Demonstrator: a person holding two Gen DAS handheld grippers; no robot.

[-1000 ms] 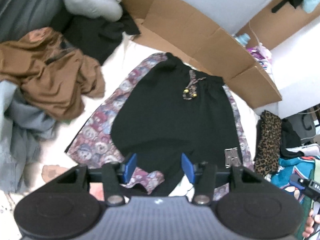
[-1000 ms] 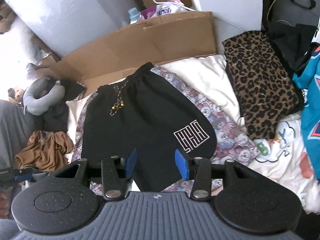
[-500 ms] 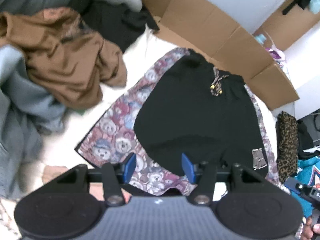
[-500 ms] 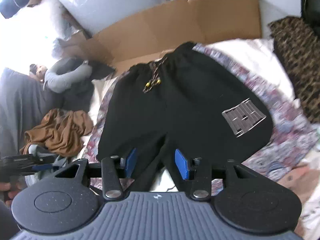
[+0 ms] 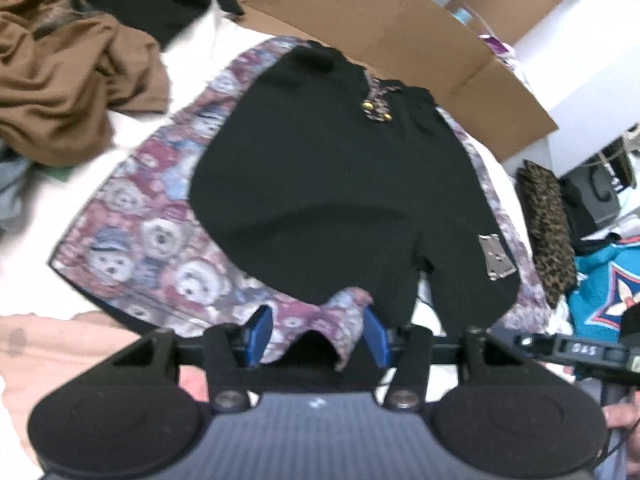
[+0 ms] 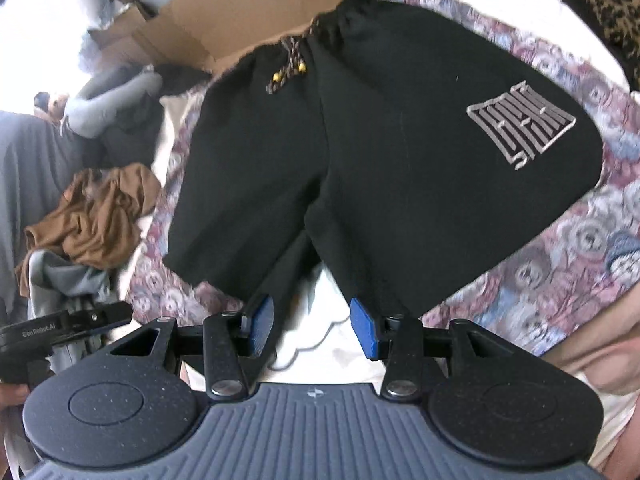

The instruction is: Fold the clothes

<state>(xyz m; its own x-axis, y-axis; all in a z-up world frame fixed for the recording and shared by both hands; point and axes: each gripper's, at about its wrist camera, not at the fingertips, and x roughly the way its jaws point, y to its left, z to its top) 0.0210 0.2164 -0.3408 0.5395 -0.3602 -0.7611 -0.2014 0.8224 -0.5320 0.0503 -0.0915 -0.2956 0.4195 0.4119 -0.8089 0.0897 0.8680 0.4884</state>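
My left gripper [image 5: 316, 334] has its blue fingers [image 5: 259, 334] spread apart over the near edge of a teddy-bear-print cloth [image 5: 160, 240], gripping nothing. My right gripper [image 6: 311, 328] is likewise spread, at the leg hems of the black drawstring shorts [image 6: 380, 168], which lie flat on that cloth. Only the right view shows the grey maze-like logo [image 6: 520, 124] clearly; the left shows more of the crumpled brown garment [image 5: 68, 80] and the flattened cardboard [image 5: 400, 36].
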